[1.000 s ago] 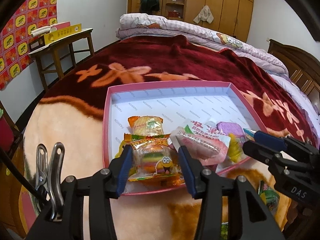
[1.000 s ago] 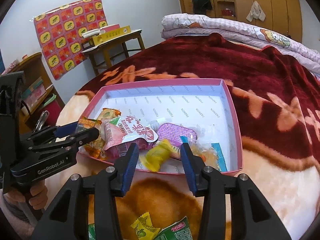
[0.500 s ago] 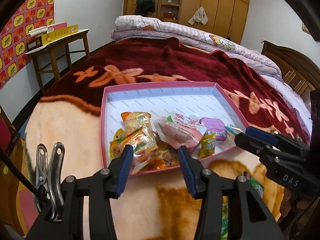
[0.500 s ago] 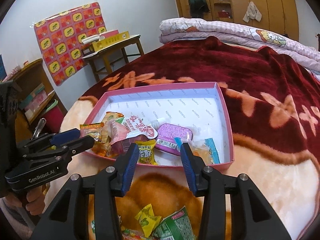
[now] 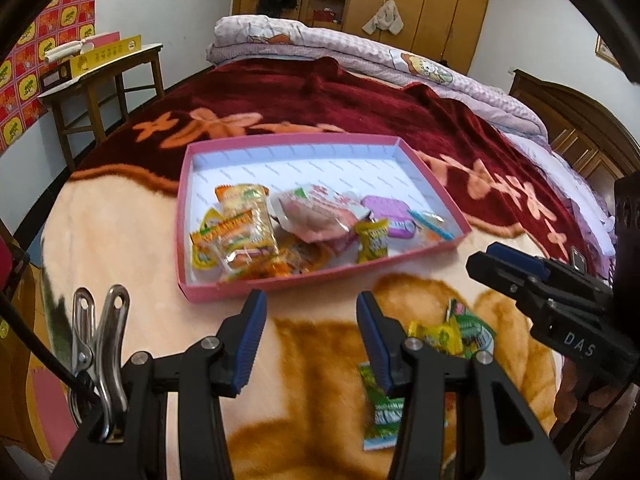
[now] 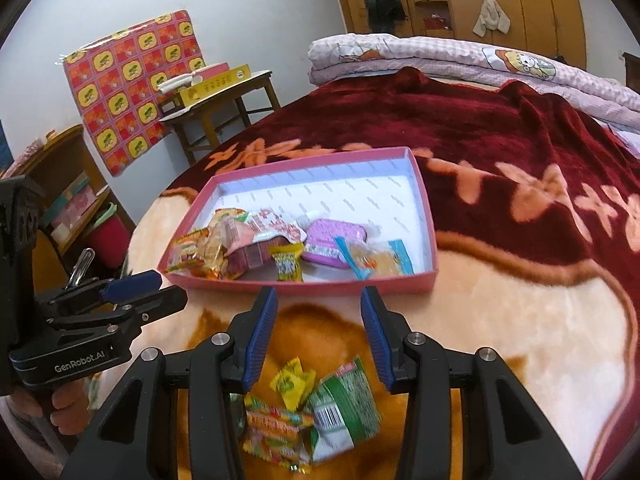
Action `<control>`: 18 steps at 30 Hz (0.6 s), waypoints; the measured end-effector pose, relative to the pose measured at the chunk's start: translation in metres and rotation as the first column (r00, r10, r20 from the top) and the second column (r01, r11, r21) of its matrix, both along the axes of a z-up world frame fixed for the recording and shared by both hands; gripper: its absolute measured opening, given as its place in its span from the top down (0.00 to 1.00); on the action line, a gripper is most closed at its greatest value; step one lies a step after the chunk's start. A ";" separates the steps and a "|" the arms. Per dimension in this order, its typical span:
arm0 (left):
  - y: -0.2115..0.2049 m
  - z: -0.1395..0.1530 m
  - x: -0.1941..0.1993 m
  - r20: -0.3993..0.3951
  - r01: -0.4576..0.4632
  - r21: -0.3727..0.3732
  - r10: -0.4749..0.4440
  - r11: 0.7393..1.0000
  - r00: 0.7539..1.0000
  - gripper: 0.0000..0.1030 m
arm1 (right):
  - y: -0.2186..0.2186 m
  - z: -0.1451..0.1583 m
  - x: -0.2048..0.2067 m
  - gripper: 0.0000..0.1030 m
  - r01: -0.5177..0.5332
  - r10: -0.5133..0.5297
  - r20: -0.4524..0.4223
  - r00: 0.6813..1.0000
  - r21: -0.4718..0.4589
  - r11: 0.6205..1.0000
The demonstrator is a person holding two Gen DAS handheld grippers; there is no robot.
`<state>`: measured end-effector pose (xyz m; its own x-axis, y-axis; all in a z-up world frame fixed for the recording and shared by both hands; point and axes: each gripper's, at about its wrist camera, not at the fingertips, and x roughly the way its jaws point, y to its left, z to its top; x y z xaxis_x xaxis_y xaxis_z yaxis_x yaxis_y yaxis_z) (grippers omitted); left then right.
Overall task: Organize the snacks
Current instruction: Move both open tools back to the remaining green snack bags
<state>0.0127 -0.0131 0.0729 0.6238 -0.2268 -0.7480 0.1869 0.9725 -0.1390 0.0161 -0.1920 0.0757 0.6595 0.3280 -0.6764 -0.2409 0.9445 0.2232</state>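
A pink box with a white floor lies on the bed blanket. In it are several snacks: orange gummy packs, a pink pouch, a purple tin, a small yellow candy and a blue-edged wrapper. Loose snacks lie on the blanket in front of the box: a yellow candy, a green packet, a colourful pack. My left gripper is open and empty, short of the box. My right gripper is open and empty above the loose snacks.
The blanket is cream and orange near me, dark red with flowers beyond the box. A wooden side table with a yellow box stands at the left. A folded quilt and wardrobes lie behind. A metal clip hangs by the left gripper.
Both grippers have pulled back from the box toward me, still open and empty. The loose snacks on the blanket have come into view. The yellow candy now lies in the box.
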 end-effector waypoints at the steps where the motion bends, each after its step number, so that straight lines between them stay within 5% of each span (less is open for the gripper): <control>1: -0.001 -0.001 -0.002 -0.005 0.002 -0.003 -0.002 1.000 1.000 0.52 | -0.002 -0.001 -0.002 0.57 0.002 -0.002 -0.007 1.000 0.005 1.000; 18: -0.020 -0.012 -0.025 -0.083 0.079 -0.061 -0.084 0.995 0.993 0.52 | -0.019 -0.016 -0.029 0.57 0.033 -0.031 -0.087 0.996 0.023 0.999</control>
<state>-0.0124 -0.0327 0.0611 0.5356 -0.3189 -0.7819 0.2506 0.9443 -0.2134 -0.0125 -0.2108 0.0599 0.6094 0.3249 -0.7232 -0.1892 0.9454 0.2652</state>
